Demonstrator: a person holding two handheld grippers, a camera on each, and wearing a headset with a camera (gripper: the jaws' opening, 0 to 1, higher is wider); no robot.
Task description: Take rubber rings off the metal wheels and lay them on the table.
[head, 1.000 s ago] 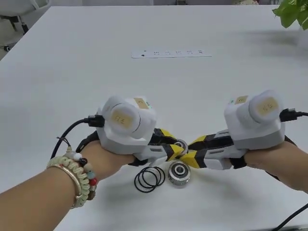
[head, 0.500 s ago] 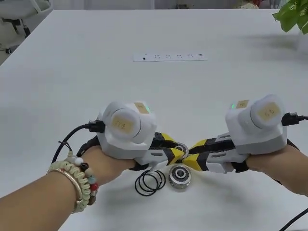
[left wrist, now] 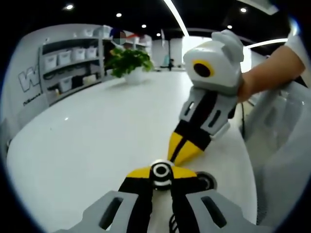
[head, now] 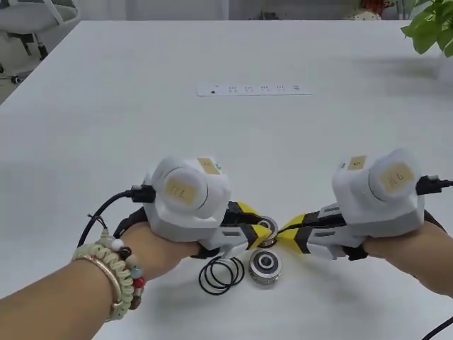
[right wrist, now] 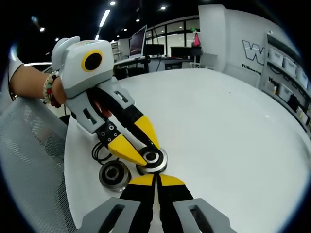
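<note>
The left gripper (head: 256, 225) clamps a metal wheel (head: 267, 227) over the table (head: 141, 106), and the right gripper (head: 285, 231) meets the wheel at its rim.
The left gripper's yellow-tipped jaws are closed on the metal wheel from both sides, and the wheel's flat face and centre bore are turned toward the right gripper view. The right gripper's jaws are pressed together, with their tips against the wheel's rim; whether they pinch a ring there cannot be told. A second metal wheel (head: 265, 266) lies flat on the white table just beside the clamped one, on the person's side. To its left lie several loose black rubber rings (head: 221, 275), overlapping one another. A white power strip (head: 253, 89) lies well apart toward the far edge, and a potted plant (head: 432, 25) stands at the far right corner.
</note>
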